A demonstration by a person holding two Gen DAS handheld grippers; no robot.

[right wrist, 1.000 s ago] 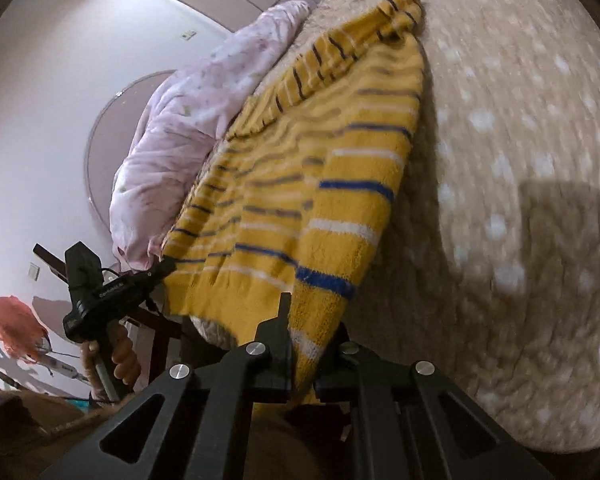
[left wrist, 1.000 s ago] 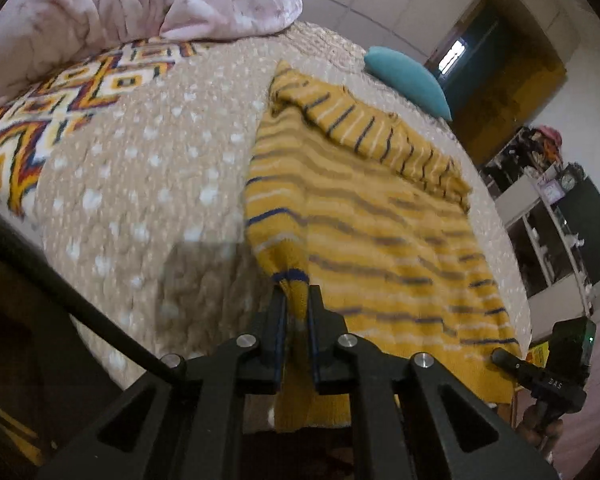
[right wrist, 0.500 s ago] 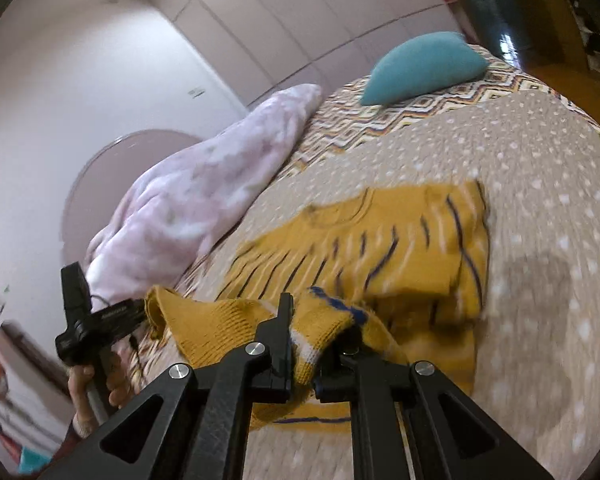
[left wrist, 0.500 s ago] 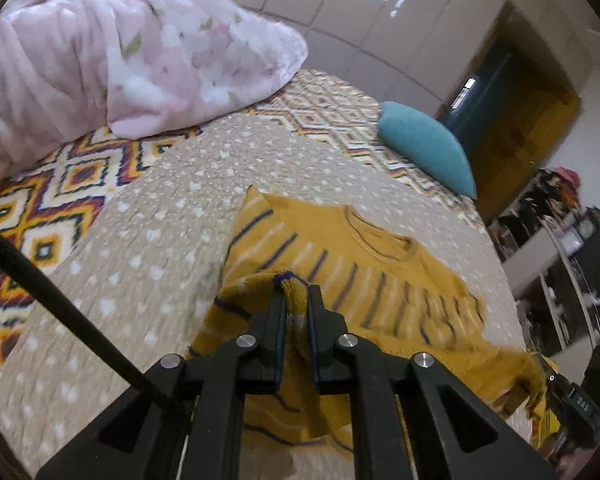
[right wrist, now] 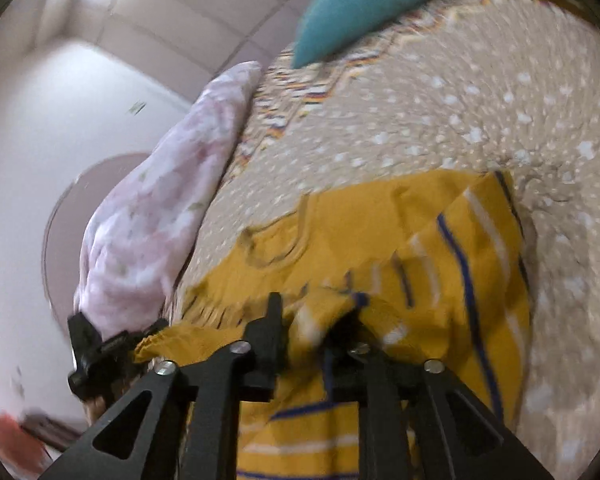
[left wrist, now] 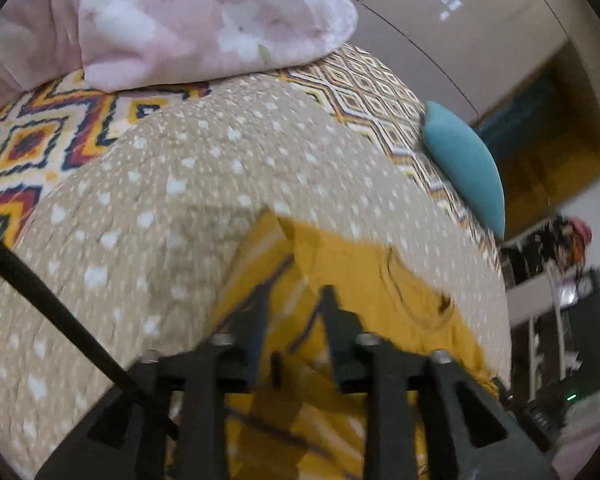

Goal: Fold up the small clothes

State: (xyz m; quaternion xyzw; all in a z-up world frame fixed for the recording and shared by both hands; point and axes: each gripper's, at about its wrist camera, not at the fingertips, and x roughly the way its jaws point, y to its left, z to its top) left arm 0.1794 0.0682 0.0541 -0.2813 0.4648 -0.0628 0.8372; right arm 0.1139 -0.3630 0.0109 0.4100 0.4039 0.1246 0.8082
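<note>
Nearest: left gripper (left wrist: 293, 300) with jaws spread wide, nothing between them, hovering directly over the near folded edge of the yellow striped sweater (left wrist: 364, 280). Right gripper (right wrist: 314, 314) likewise parted; cloth bunched right at its tips, grip on it not evident (frames blurred, so only likely released). Left gripper also glimpsed in the right wrist view, at the sweater's left edge, beside a bunched cuff

Sweater lying on the beige dotted bedspread (left wrist: 148, 216), hem half doubled up over the chest, neckline on the far side, folded corner toward the spread's open stretch

Step in hand, by judgement: bottom-to-top fold just laid down and let go. Next move probably calls for backing both grippers off, then regripping one side edge or the loose sleeve for a crosswise fold; top layer rumpled near the tips, so smoothing first would be prudent

Beyond the sweater: patterned zigzag sheet (left wrist: 364, 84) bordering the bedspread; pink floral duvet (left wrist: 188, 20) heaped far left of the sweater; teal pillow (left wrist: 466, 172) far right of it

Count: sweaters one, grippers two, pillows one, duvets one
</note>
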